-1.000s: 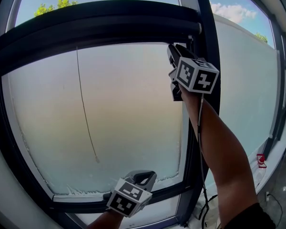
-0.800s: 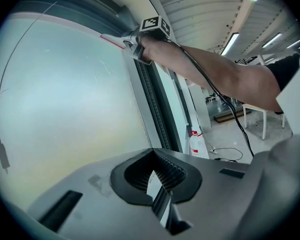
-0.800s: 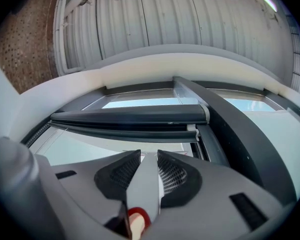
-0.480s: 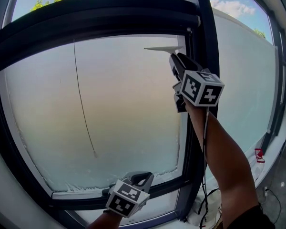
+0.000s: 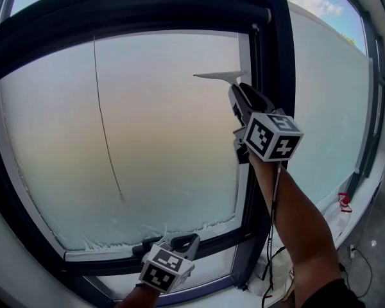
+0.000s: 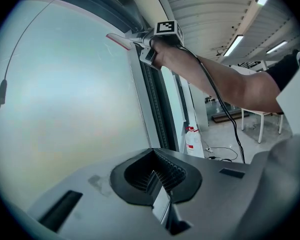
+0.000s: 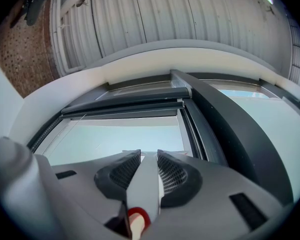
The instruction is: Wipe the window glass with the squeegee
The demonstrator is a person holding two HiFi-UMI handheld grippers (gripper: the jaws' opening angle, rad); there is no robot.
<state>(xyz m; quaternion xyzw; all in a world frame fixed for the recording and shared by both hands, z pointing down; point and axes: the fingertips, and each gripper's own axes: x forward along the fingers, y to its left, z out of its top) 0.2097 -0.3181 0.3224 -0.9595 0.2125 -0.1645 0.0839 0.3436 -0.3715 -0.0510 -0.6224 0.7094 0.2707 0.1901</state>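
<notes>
Head view first: your right claw point(image 5: 239, 94) is up high at the window glass point(image 5: 160, 127), pinched on the handle of the squeegee point(image 5: 218, 76). The squeegee shows a thin, pale blade lying level against the upper right part of the pane, one end just beside the dark upright of the window frame point(image 5: 273, 50). The blade sits right above the claw's tips. Your left claw point(image 5: 179, 242) is down low near the frame's bottom rail, well apart from the squeegee. A thin cord point(image 5: 106, 127) hangs down the left half of the glass.

Over to the left gripper view: your left claw's jaws are pressed together with nothing between them. Far up the pane you see the right claw with the squeegee, its blade edge reddish here and close beside the frame. A white bottle point(image 6: 191, 139) with a red cap stands on the floor beyond.

Now the right gripper view: your jaws clamp the squeegee's white handle, a ribbed pad on each side. The handle's red-ringed end pokes out behind the pads, and the handle runs straight forward between the jaws toward the glass. The blade barely shows past the tips.
</notes>
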